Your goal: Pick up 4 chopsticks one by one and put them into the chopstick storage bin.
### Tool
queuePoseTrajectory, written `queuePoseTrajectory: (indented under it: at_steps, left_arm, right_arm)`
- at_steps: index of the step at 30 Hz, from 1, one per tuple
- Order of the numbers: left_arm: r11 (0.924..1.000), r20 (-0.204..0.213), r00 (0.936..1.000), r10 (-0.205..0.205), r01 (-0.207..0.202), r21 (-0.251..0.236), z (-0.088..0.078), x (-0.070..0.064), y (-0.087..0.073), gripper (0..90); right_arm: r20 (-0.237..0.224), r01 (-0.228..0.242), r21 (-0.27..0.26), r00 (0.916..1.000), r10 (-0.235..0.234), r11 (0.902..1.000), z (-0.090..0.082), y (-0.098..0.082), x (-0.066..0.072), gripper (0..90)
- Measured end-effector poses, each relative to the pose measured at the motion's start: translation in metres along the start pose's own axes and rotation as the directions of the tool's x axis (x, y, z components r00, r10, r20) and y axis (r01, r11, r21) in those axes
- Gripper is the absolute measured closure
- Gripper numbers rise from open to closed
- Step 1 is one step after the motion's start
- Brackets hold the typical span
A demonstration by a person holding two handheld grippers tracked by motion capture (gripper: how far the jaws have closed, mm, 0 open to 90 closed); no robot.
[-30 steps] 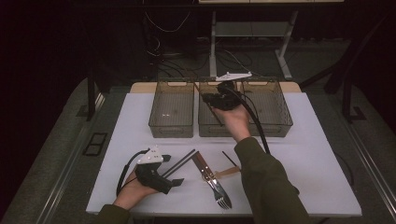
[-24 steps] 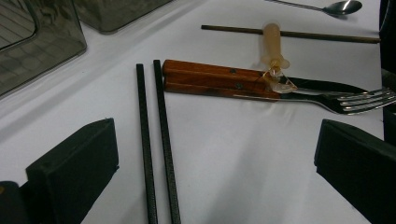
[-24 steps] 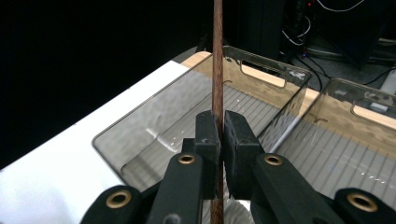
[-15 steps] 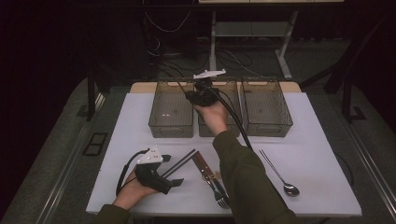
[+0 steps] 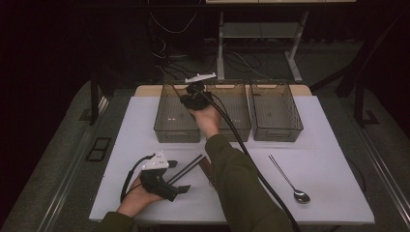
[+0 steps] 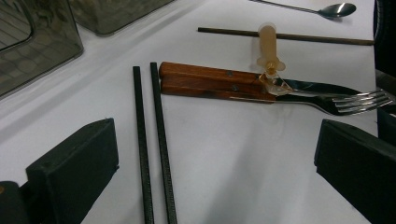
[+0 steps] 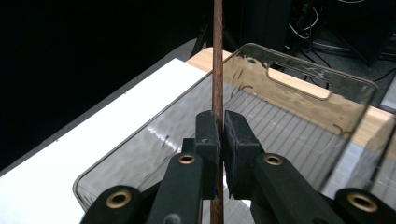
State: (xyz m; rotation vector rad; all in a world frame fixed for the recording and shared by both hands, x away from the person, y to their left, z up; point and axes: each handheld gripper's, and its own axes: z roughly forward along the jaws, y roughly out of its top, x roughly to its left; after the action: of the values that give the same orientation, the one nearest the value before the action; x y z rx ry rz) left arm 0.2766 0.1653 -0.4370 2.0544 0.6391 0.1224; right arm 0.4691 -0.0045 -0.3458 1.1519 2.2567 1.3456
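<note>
Olive-green sleeves; each black claw [image 5: 180,189] bears a grey three-cornered plate and black cable.

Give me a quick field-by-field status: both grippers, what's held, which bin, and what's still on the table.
right gripper: shut on a brown chopstick, stick upright between the pads
position: above the left bin of three clear bins
left gripper: open, holding nothing, near the table's front edge
ahead of left gripper: two black chopsticks, two wooden-handled utensils side by side, one a fork; another brown chopstick
spoon: on the white table, right of the sleeve
</note>
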Motion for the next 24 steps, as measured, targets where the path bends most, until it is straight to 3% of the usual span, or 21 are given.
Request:
queuePoseTrajectory:
  at_steps: [7,19,21,24]
  left_arm:
    - [1.0,0.003,1.0,0.001,-0.001,0.006,0.0,0.001,0.0,0.0]
    - [0.9999,0.005,0.9999,0.01,-0.01,0.011,0.0,0.0,0.001,0.0]
    - [0.9999,0.006,0.9999,0.008,-0.008,0.009,0.0,0.0,0.0,0.0]
    - [0.9999,0.004,0.9999,0.013,-0.013,0.009,0.0,0.001,0.0,0.0]
  right_arm:
    - [0.012,-0.001,0.028,0.9999,0.0,0.9996,0.015,-0.007,0.001,84.9]
    - [0.059,-0.013,0.161,0.9982,0.003,0.987,0.035,-0.027,0.002,83.8]
    - [0.063,-0.027,0.183,0.9979,0.016,0.9828,0.036,-0.027,0.001,71.9]
    - [0.067,-0.029,0.179,0.9976,0.017,0.9834,0.034,-0.026,-0.001,64.9]
